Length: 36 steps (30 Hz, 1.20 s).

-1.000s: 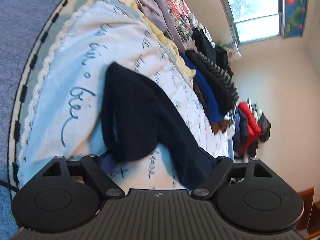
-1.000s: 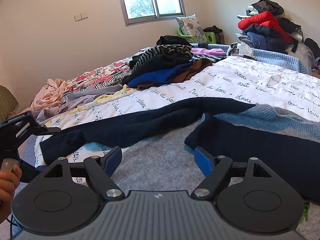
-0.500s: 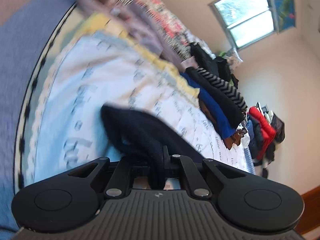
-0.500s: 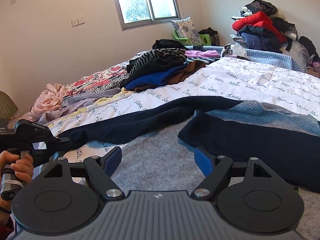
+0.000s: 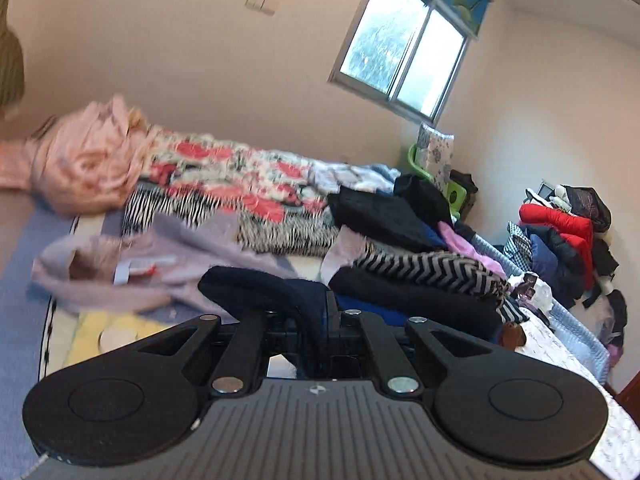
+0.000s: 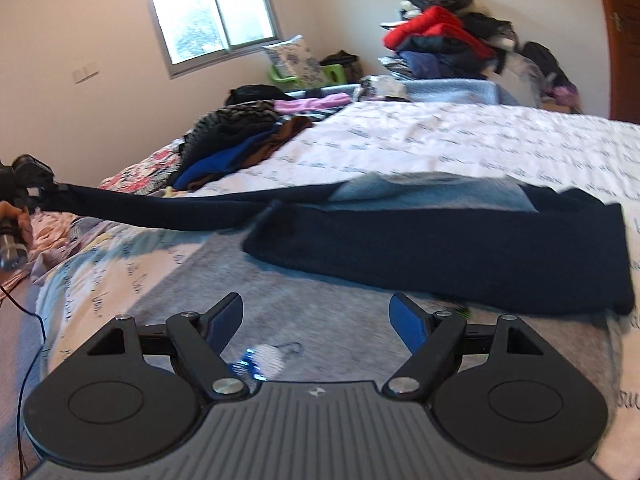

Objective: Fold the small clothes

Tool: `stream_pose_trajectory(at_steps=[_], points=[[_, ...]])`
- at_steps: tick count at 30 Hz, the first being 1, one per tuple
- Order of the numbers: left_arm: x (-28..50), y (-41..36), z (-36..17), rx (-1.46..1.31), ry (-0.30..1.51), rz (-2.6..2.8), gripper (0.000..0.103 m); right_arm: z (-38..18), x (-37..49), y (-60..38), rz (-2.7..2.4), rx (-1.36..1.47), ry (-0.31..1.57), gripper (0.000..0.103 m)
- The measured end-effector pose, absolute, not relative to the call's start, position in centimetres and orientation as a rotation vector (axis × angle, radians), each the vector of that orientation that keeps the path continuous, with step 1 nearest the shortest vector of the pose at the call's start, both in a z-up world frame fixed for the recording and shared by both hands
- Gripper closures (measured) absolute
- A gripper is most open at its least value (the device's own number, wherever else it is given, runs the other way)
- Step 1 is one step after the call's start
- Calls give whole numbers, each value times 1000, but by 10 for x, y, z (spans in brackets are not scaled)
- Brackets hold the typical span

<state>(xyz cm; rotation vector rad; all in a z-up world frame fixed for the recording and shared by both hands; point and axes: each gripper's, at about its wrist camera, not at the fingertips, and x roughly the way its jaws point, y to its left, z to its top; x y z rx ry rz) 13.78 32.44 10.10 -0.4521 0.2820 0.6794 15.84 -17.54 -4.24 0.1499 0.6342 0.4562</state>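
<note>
left tool (image 5: 326, 320) grips navy sleeve (image 6: 168, 206); right tool (image 6: 318, 320) gapes wide, empty.

Right claw (image 6: 316, 320): black linkage arms, silver pivot screws, blue finger pads (image 6: 408, 322), two round black discs flanking a ribbed grey housing with small centre emblem. Left claw (image 5: 326, 320): same black build, same silver screws, thin black cable (image 6: 24, 312).

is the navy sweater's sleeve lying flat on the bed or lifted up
Lifted. The sleeve stretches taut above the bed, its end clamped in the left gripper; the sweater body lies flat.
</note>
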Motion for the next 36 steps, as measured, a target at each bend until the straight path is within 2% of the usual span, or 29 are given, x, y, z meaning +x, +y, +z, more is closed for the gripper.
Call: stream_pose_trajectory(at_steps=[11, 16, 19, 20, 21, 24, 26, 33, 35, 36], points=[[199, 253, 187, -316, 153, 513, 95, -46, 174, -195, 442, 183, 639, 22], [192, 217, 170, -209, 154, 471, 94, -19, 251, -196, 491, 195, 555, 22], [188, 217, 152, -232, 225, 440, 94, -18, 325, -191, 517, 242, 631, 24], [186, 220, 147, -243, 240, 440, 94, -23, 349, -189, 535, 266, 677, 35], [185, 222, 142, -246, 251, 446, 94, -28, 368, -187, 545, 299, 725, 41], [179, 233, 132, -239, 273, 456, 94, -56, 419, -186, 647, 538, 876, 44], [177, 236, 129, -237, 275, 461, 94, -73, 436, -183, 686, 645, 936, 44], [179, 233, 130, -252, 264, 452, 94, -99, 459, -178, 690, 739, 1017, 44], [181, 229, 129, -251, 266, 442, 94, -99, 462, -177, 701, 738, 1012, 45], [182, 228, 128, -250, 266, 440, 94, -99, 463, -176, 700, 738, 1007, 50]])
